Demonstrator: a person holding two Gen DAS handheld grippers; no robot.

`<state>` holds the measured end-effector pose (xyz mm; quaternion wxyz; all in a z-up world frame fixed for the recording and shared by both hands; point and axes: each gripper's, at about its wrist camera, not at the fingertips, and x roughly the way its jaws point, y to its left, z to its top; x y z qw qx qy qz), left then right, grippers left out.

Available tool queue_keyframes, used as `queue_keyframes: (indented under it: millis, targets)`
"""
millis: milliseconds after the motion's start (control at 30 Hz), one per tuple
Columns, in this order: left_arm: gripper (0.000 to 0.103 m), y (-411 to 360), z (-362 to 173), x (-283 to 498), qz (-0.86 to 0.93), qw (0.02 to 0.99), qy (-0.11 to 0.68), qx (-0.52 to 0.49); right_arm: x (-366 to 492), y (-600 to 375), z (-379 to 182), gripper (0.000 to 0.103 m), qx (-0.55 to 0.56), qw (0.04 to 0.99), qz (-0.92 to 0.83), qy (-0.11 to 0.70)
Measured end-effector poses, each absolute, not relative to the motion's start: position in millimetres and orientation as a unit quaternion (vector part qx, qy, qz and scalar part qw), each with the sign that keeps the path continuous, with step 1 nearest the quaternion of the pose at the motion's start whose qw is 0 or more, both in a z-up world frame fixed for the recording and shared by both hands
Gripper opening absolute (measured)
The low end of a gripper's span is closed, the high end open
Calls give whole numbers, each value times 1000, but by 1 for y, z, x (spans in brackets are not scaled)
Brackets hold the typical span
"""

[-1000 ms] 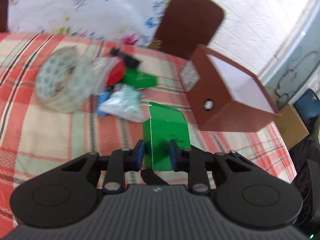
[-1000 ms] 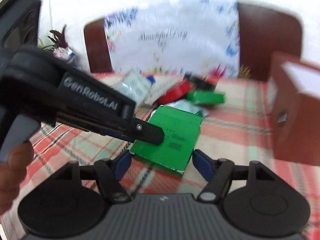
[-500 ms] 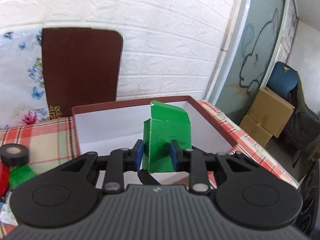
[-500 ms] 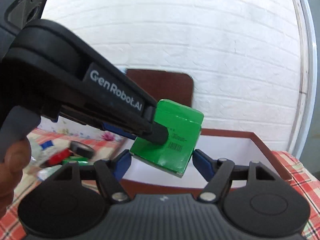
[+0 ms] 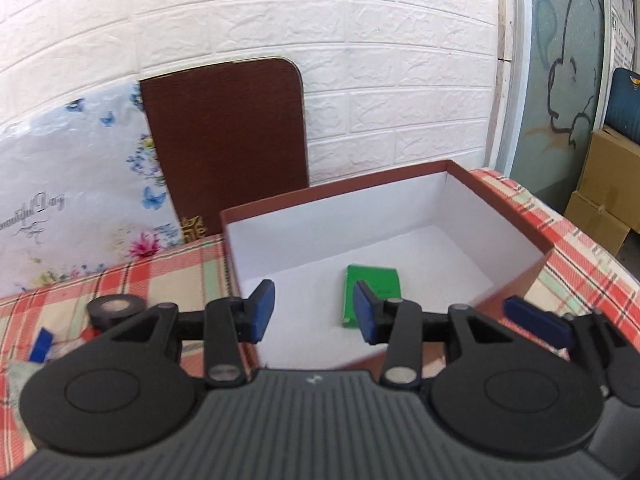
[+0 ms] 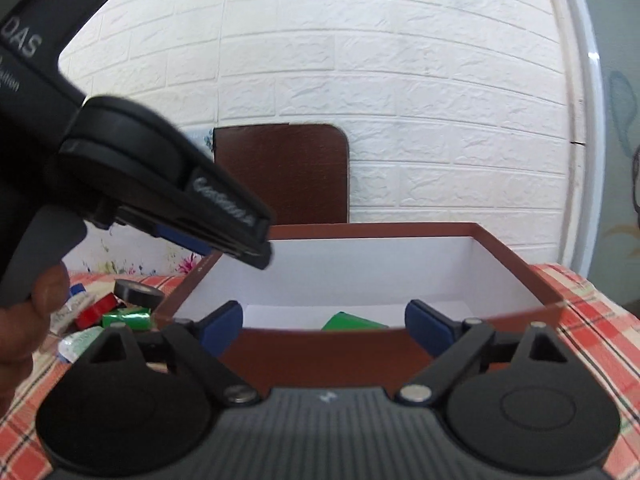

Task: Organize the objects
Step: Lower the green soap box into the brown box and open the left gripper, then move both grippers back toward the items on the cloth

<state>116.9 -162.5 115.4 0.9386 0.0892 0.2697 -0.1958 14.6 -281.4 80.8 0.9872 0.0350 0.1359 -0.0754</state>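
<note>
A brown box with a white inside stands on the checked tablecloth; it also shows in the right wrist view. A green carton lies flat on the box floor, partly seen over the near wall in the right wrist view. My left gripper is open and empty above the box's near left part. It shows from the side in the right wrist view. My right gripper is open and empty just in front of the box's near wall.
Left of the box lie a black tape roll, a red tape roll, a green packet and a blue item. A brown board and a floral sheet lean on the white brick wall. Cardboard boxes stand at the right.
My left gripper carried the green carton from the table over the box, then opened. The carton now lies on the box floor. My right gripper followed to the box's front.
</note>
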Motion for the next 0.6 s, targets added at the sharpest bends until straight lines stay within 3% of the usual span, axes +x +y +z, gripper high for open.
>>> queue_keyframes:
  millis: [200,400,600]
  targets:
    - [50,-127,114,82,-177,940,277,89,23,-288,91,92,85,982,-81,146]
    - [50,-98,99,60,-153,940,290,91,11,-280,78,91,158,965,-54,204]
    - [50,-63,81,55,-122,941,302,88,3,-256,77,91,148,962,-31,226]
